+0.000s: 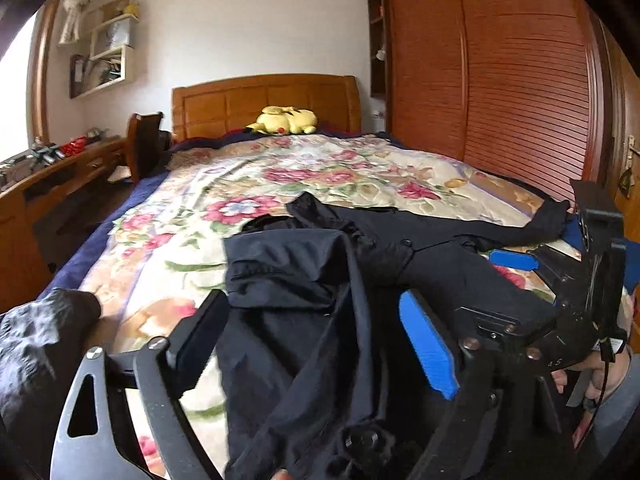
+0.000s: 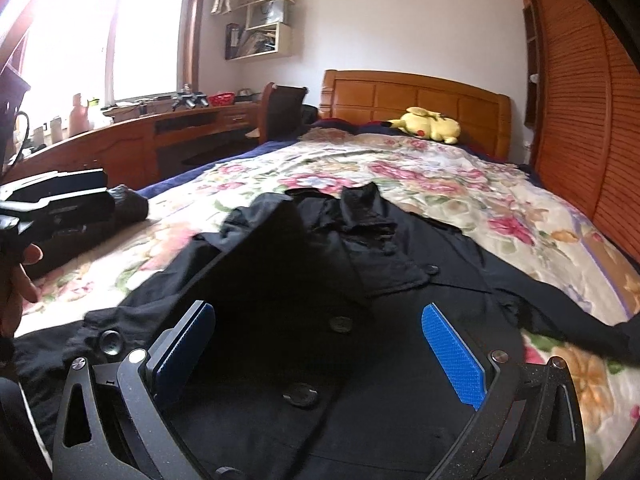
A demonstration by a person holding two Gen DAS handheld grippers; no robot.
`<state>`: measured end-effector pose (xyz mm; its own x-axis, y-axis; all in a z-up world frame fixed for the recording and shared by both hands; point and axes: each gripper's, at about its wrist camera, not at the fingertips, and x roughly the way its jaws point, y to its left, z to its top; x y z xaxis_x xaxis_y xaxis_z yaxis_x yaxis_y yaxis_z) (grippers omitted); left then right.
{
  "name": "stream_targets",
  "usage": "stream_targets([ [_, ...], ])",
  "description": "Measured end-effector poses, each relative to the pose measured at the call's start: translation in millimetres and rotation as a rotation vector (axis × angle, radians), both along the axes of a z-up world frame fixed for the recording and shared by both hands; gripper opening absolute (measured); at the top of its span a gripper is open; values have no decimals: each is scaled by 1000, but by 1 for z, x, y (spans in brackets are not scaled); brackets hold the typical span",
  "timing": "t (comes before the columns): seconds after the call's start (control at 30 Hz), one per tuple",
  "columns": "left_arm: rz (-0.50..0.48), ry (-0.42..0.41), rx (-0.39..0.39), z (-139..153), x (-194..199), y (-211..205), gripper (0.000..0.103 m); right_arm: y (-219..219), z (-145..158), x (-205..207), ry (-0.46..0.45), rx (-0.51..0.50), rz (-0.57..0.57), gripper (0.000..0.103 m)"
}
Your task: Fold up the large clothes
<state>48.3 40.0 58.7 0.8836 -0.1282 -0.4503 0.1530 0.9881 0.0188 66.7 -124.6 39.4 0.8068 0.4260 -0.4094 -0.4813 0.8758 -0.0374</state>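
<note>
Left wrist view: the left tool (image 1: 320,344) stands released, its dark finger (image 1: 200,332) and blue-padded finger (image 1: 428,348) spread wide, with a raised fold of the black coat (image 1: 304,280) lying in the gap between them; neither pad presses on the cloth. The coat spreads ahead of this tool across the floral bedspread (image 1: 248,176), one sleeve (image 1: 532,224) reaching away to the right. To the right of the left tool appears the right tool (image 1: 516,260), held in a hand (image 1: 592,376) at the frame edge. Left of the tool lies a second dark crumpled garment (image 1: 36,344). Far ahead, a yellow plush toy (image 1: 286,120) rests against the wooden headboard (image 1: 264,100); a slatted wardrobe (image 1: 500,80) stands to the right. Right wrist view: the right tool (image 2: 320,344) is likewise released, its two blue pads (image 2: 456,360) well apart above the coat front, where round buttons (image 2: 340,324) show between and below the fingers; the pads grip nothing. The collar (image 2: 364,208) lies ahead of this tool. To its left the left tool (image 2: 56,188) appears side-on, a hand (image 2: 20,280) beneath it. Beyond, a wooden table (image 2: 132,136) carries small items under a bright window (image 2: 132,28), and the plush toy (image 2: 428,124) sits ahead to the right.
</note>
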Motion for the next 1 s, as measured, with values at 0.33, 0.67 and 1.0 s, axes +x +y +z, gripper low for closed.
stream_targets([
  [0.33,123,-43,2,-19,-35,40,95,36,-8,12,70,2,147,95],
  [0.67,180,4,-61,-49,-34,78,95,58,-22,27,138,-76,240,79],
  [1.0,194,20,-50,-60,-33,77,95,74,-31,43,229,-119,298,52],
])
